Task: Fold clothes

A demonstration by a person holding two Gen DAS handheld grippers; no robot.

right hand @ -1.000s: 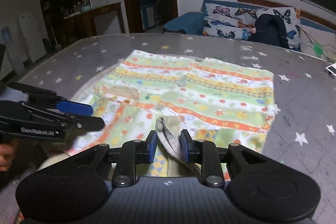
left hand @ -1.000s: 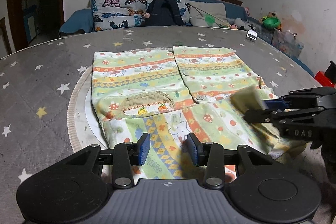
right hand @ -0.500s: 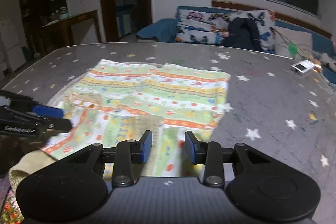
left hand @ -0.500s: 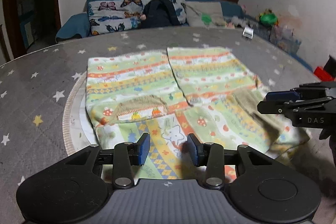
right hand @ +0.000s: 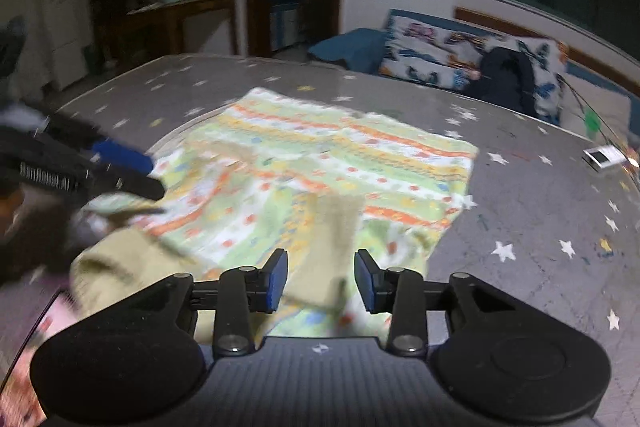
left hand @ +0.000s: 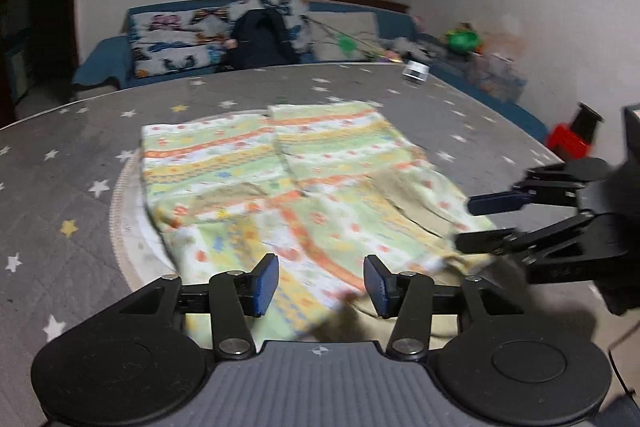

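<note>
A striped green, orange and yellow child's garment [left hand: 296,187] lies flat on the grey star-patterned table [left hand: 72,195], with its near part folded up over the body. My left gripper [left hand: 320,283] is open and empty above the garment's near edge. My right gripper [right hand: 320,279] is open and empty above the near right part of the garment [right hand: 320,179]. It also shows in the left wrist view [left hand: 480,223], at the garment's right edge. The left gripper shows in the right wrist view [right hand: 132,171], at the garment's left side.
A round mat [left hand: 120,227] lies under the garment. A small white device [left hand: 415,71] sits at the table's far right. A sofa with butterfly cushions [left hand: 188,39] and a dark backpack [left hand: 260,39] stands behind the table. A red object [left hand: 568,139] stands off the right edge.
The right gripper let go of the garment's cuff and opened. It drew back to the garment's right edge. The folded part now lies flat. Both views are blurred by motion.
</note>
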